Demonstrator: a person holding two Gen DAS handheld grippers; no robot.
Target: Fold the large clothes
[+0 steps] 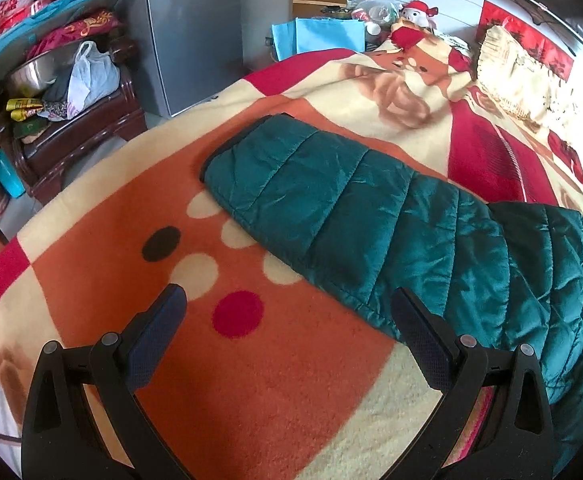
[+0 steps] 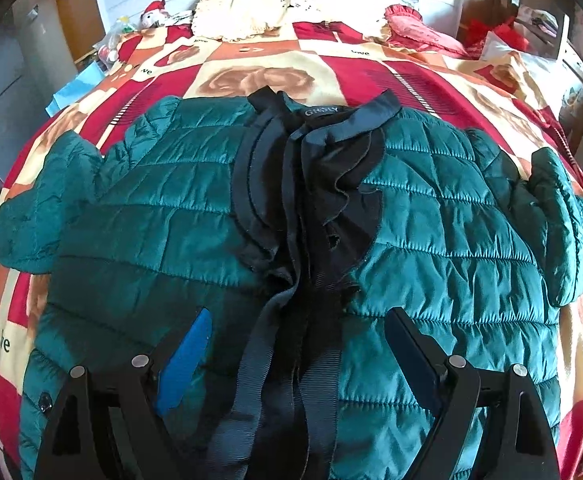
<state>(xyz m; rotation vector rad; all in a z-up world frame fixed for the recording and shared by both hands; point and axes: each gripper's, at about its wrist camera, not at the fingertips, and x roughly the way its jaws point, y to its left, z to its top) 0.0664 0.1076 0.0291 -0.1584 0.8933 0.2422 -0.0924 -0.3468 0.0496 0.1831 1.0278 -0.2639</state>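
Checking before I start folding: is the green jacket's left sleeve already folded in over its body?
No, the sleeve of the green puffer jacket lies stretched out flat across the blanket, away from the body.

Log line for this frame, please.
stage: pre-fold | jacket: spread flat on blanket | left gripper: open | right gripper: open

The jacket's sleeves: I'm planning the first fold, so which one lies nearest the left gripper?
The sleeve stretched out straight across the orange blanket, its edge passing just by the open left gripper. The other sleeve lies across the jacket.
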